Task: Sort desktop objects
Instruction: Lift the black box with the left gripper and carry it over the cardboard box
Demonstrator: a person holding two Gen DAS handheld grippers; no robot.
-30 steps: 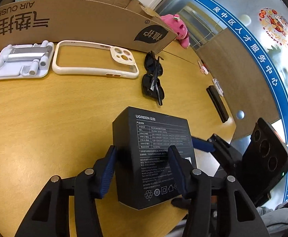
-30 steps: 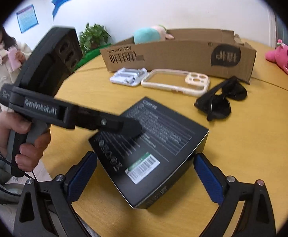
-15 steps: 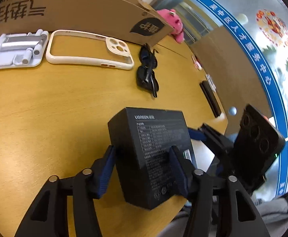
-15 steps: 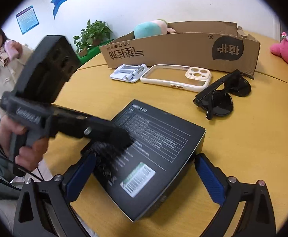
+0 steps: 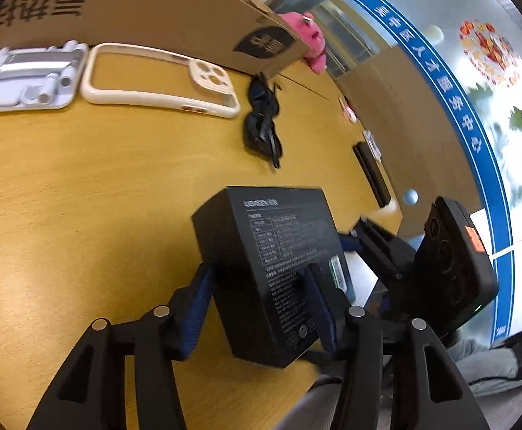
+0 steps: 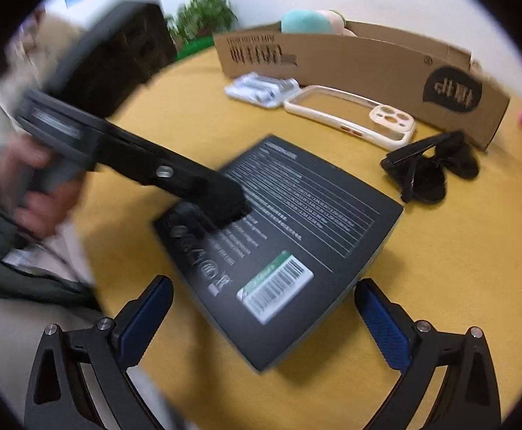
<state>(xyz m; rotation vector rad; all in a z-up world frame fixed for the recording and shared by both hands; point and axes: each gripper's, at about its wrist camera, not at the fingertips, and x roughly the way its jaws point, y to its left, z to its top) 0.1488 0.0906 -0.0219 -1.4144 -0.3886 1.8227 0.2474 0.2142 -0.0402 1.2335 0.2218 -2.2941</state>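
Where the yellow table (image 6: pixel 458 286) nears its edge lies one black box (image 6: pixel 289 236) (UGREEN printed on top, one barcode sticker); the left gripper (image 5: pixel 261 304) pinches it, jaws opening. Spread wide, the right gripper (image 6: pixel 261 319) hovers beside it. Beyond the box: one sunglasses (image 6: pixel 429 168), one phone case (image 6: pixel 354 114), one cardboard carton (image 6: pixel 368 61).

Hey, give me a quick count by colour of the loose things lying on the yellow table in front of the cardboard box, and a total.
Black: 2, the black box and the sunglasses
Cream: 1, the phone case
White and silver: 1, the phone stand
Total: 4
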